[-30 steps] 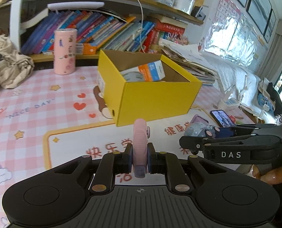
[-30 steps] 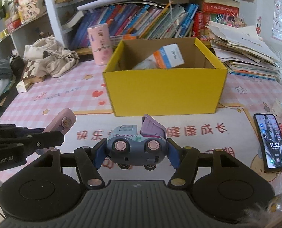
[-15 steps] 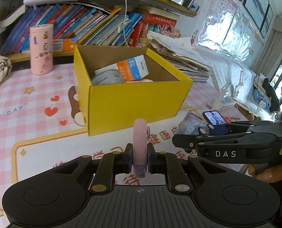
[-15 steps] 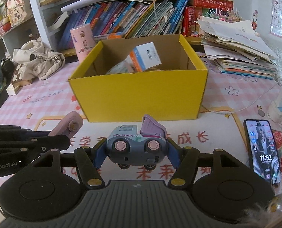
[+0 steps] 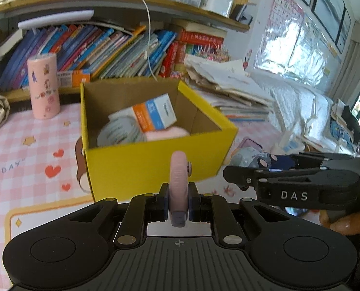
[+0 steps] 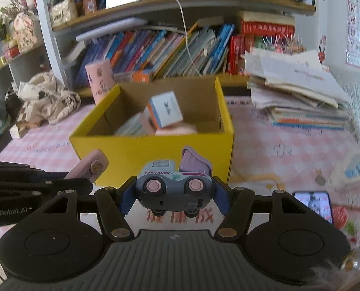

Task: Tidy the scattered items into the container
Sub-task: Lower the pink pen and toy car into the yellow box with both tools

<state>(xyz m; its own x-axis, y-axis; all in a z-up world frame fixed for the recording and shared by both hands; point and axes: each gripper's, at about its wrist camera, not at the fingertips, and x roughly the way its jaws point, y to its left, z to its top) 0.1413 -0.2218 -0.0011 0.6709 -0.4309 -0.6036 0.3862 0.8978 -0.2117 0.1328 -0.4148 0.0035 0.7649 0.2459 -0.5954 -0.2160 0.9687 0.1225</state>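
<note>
Left wrist view: the left gripper (image 5: 178, 202) is clenched on a flat pink oblong item (image 5: 178, 181), held edge-on and upright between the two pads, its top rising above the fingertips. Exact identity of the item not resolvable. Directly ahead sits the yellow cardboard box (image 5: 155, 165), open at the top, on a pink checked table mat (image 5: 29, 155). Inside the box: an orange, white and blue carton (image 5: 155, 114) leaning tilted, a round whitish roll (image 5: 120, 132) at left, something pale pink (image 5: 167, 133) at right. The pink item is in front of the box's near wall, outside it. To the right the right gripper (image 5: 243, 173) enters side-on, with the toy truck (image 5: 249, 156) in its tip. A pink cylindrical tumbler (image 5: 43, 86) stands behind the box at left, before the bookshelf (image 5: 121, 51).

Right wrist view: the right gripper (image 6: 173, 195) grasps a grey-blue toy truck (image 6: 173, 189) marked "FUN TRUCK", pinched at both ends, lilac bed tipped up. The truck is held in front of the box's (image 6: 136, 155) near wall, outside it. The left gripper (image 6: 83, 181) comes in from the left with the pink item (image 6: 89, 167). A smartphone (image 6: 313, 202) lies on the mat at right, screen lit.
</note>
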